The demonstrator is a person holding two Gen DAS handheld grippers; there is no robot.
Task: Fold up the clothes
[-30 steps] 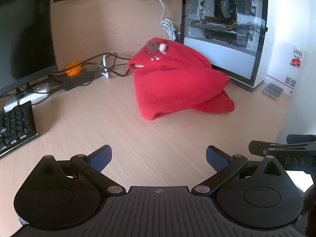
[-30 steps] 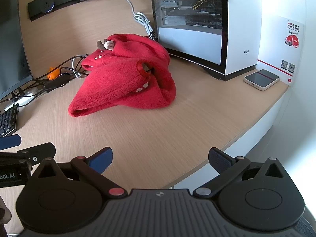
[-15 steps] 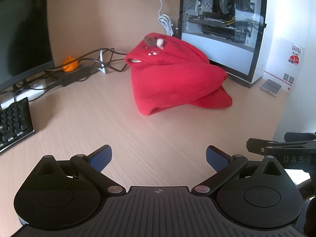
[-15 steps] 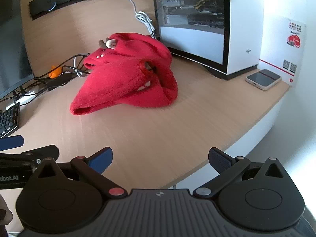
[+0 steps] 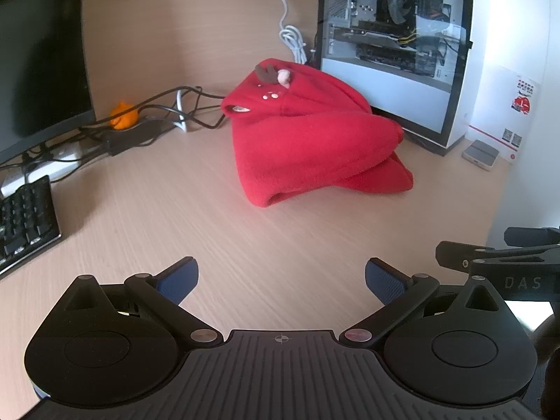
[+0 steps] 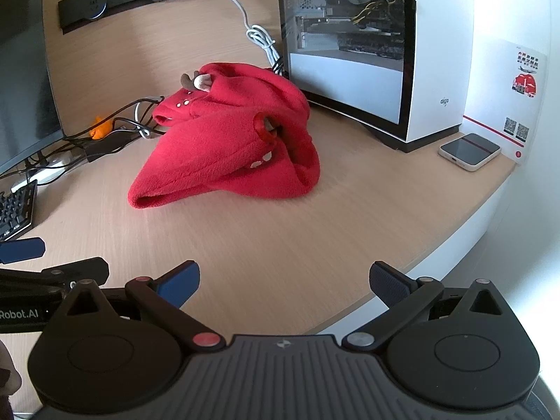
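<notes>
A red fleece garment (image 5: 315,147) lies bunched in a heap on the wooden desk (image 5: 196,217), with a small brown and pink trim on top. The right wrist view shows the same garment (image 6: 231,147) from its other side, with a sleeve opening facing me. My left gripper (image 5: 281,278) hovers over the bare desk well short of the garment, open, with nothing between its blue pads. My right gripper (image 6: 284,280) is also open and empty, near the desk's front edge. Each gripper's body shows at the edge of the other's view.
A glass-sided computer case (image 6: 364,45) stands right behind the garment. A phone (image 6: 469,150) lies at the desk's right end. Cables (image 5: 168,112), an orange object (image 5: 122,115), a keyboard (image 5: 24,217) and a monitor (image 5: 42,52) fill the left. The desk's front edge (image 6: 437,245) curves near my right gripper.
Both views have shifted slightly: the garment sits a little higher and farther in the left wrist view. Both grippers stay open; the garment has not moved.
</notes>
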